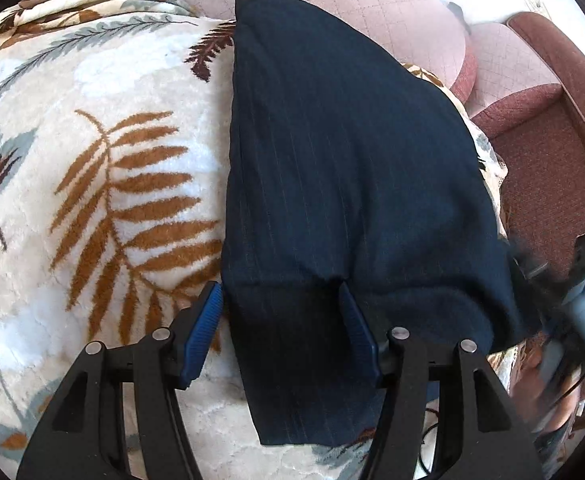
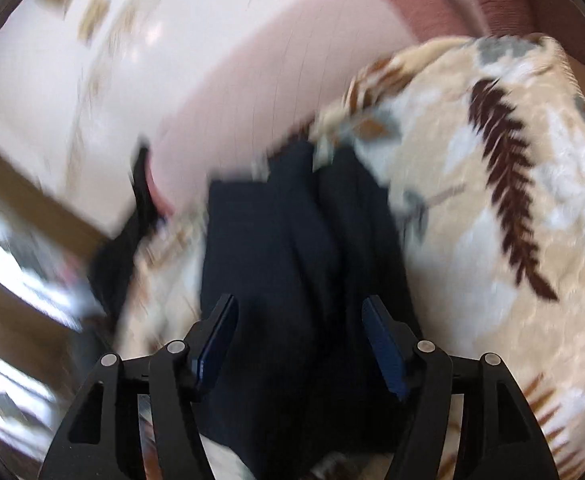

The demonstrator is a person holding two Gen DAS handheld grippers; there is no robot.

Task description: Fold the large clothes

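Note:
A dark navy pinstriped garment (image 1: 332,168) lies folded lengthwise on a cream blanket with leaf prints (image 1: 92,168). My left gripper (image 1: 280,292) is open, its blue pads astride the garment's near left edge; the fold line runs between the fingers. In the blurred right wrist view the same dark garment (image 2: 300,264) lies bunched between the open fingers of my right gripper (image 2: 300,312), on the blanket (image 2: 492,220). The right gripper shows blurred at the right edge of the left wrist view (image 1: 572,300).
The blanket covers a sofa with pink quilted back cushions (image 1: 352,4) and a reddish-brown armrest and seat (image 1: 544,160). A pale floor (image 2: 52,60) shows beyond the sofa in the right wrist view.

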